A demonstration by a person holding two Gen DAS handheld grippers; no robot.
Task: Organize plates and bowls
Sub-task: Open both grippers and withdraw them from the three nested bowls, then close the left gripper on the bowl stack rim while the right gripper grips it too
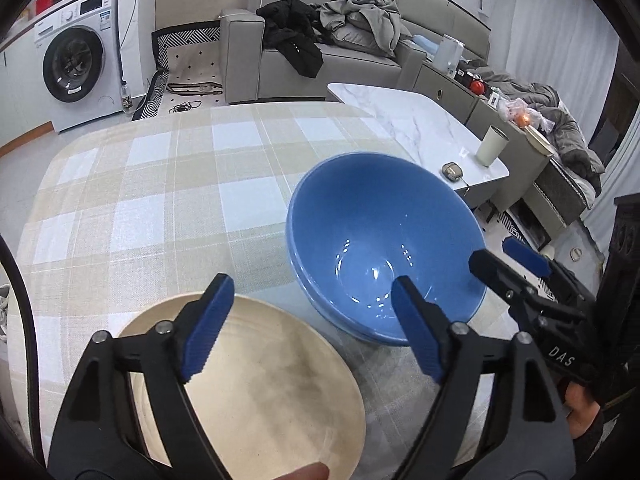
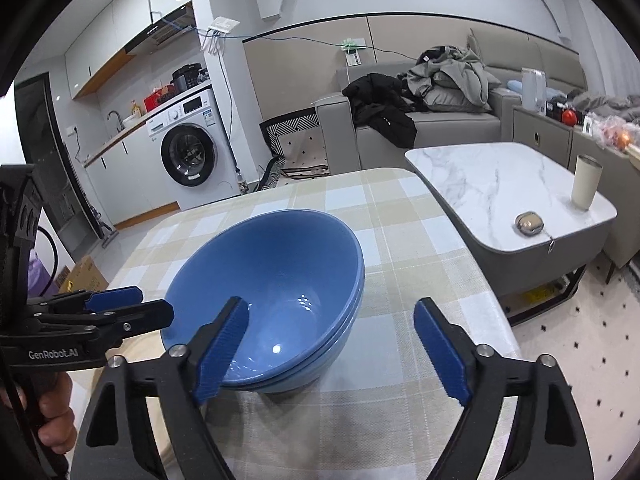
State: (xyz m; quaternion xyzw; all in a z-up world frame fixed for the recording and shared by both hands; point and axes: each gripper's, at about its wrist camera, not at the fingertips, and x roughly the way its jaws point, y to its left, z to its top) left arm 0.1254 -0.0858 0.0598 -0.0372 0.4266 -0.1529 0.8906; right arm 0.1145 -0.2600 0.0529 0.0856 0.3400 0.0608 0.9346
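On the checked beige-and-white tablecloth (image 1: 168,184) everything already looks gathered: a round cream plate (image 1: 256,396) on the left, and to its right glossy blue ceramic bowls nested one inside another (image 2: 276,292), at least two rims showing. I judge this to be the release at the end of stacking, with both tools letting go. Whether more dishes remain I cannot tell; if none, the next move only calls for drawing both grippers back and up without clipping a rim.

The left gripper (image 1: 312,332) stands wide open and holds nothing. Its left finger hovers over the far edge of the plate, its right finger sits in front of the bowls' near rim, and no pad presses on anything.

The right gripper (image 2: 332,352) is likewise spread wide and empty. Its left finger overlaps the near rim of the bowl stack, possibly just touching, while its right finger hangs over bare cloth well clear of the bowls.
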